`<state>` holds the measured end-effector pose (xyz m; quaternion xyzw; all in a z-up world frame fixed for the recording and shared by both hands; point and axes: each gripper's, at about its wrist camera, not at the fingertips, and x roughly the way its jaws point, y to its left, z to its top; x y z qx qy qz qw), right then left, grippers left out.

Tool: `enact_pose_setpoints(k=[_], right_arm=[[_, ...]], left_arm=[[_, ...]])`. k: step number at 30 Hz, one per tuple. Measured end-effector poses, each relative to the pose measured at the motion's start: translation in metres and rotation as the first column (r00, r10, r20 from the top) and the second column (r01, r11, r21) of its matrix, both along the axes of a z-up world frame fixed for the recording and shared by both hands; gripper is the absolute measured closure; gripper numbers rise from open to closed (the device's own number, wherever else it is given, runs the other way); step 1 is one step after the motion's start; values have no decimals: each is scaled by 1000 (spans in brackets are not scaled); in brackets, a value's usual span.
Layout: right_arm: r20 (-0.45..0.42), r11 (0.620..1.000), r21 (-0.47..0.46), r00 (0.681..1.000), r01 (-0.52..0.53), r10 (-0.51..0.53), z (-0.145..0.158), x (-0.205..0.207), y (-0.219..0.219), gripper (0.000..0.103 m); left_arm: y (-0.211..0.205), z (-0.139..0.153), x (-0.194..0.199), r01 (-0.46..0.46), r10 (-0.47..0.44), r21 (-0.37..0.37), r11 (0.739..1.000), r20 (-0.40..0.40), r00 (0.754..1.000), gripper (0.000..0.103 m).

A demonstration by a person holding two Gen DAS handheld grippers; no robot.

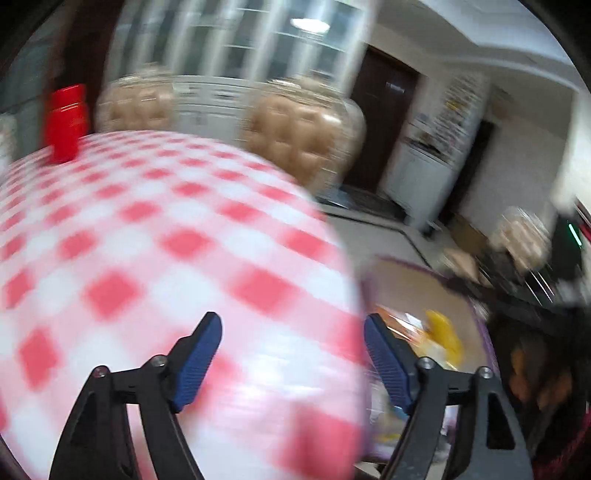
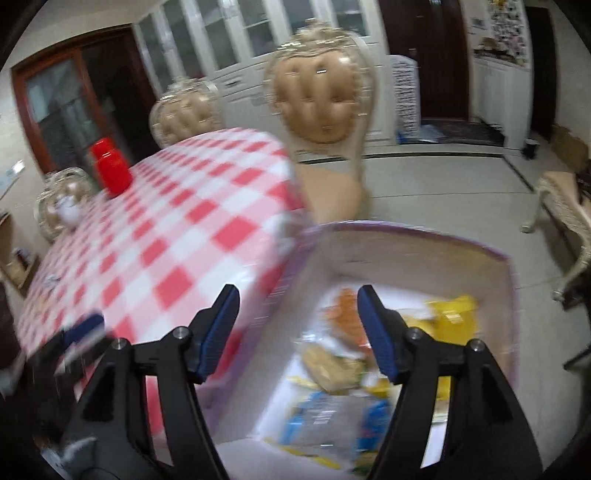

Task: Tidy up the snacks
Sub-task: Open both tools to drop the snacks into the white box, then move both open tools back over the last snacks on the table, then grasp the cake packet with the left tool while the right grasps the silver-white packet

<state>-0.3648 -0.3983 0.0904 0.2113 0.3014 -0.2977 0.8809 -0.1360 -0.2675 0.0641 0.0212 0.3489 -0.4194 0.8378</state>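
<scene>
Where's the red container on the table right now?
The red container stands upright on the checked tablecloth at the table's far left edge in both wrist views, with padded chair backs behind it, well away from the snack box.

A home dining room is showing here: a round table under a red-and-white checked cloth (image 2: 177,229), tufted tan chairs with ornate cream frames (image 2: 321,99) standing around its edge, white glass-fronted cabinets (image 2: 236,33) lining the back wall, dark wooden doors (image 2: 421,55) beyond.
</scene>
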Motion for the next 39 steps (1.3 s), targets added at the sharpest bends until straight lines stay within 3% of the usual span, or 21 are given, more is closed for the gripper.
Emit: enact_pose_setpoints(k=[2,4,7,10,12,14,16,17,18,21,23,25,27,30,34,39], right_arm=[[10,998,7,998,-66,66,-3,22,18,34],[28,993,5,992,-120,120,-4,40,36,34],[48,978,0,977,-210,209,-6,77,67,33],[48,956,7,955,-294,293,-11,125,103,31],[51,928,29,928,-372,370,-15,156,126,29],[51,880,41,880,-473,471,-19,200,156,29],[22,838,21,838,-546,546,-24,241,184,28],[5,813,3,813,-582,582,-27,262,200,29],[-14,776,-16,776,-631,631,-30,293,220,29],[-43,715,-5,714,-699,699,-41,356,256,29],[-67,681,12,679,-733,731,-50,409,284,29],[-87,656,2,654,-754,752,-56,450,311,29],[-84,620,6,618,-784,782,-61,490,339,29],[-108,601,23,596,-799,796,-69,543,371,29],[-172,600,53,585,-798,793,-85,597,400,29],[-232,582,35,560,-812,795,-95,621,423,28]], left_arm=[[28,1,34,-134,133,50,990,33,991,21],[63,0,67,-270,263,104,957,82,961,21],[105,-3,101,-383,371,122,915,110,922,21],[155,-5,138,-500,489,127,857,108,866,20],[192,-3,159,-580,572,114,807,94,815,20],[233,-1,182,-667,661,102,738,84,745,20],[282,3,206,-761,757,87,642,85,648,20],[299,4,215,-791,787,80,606,81,611,20],[328,4,226,-829,826,65,556,64,560,20],[395,-9,244,-892,892,20,452,2,452,20],[423,-24,252,-911,913,66,408,-32,406,21],[442,-31,260,-918,920,71,390,-75,385,21],[451,-32,261,-928,931,76,364,-65,359,21],[455,-37,266,-929,935,106,355,-53,351,21],[449,-42,273,-912,921,132,389,-65,383,20],[437,-37,266,-901,910,133,414,-47,411,20]])
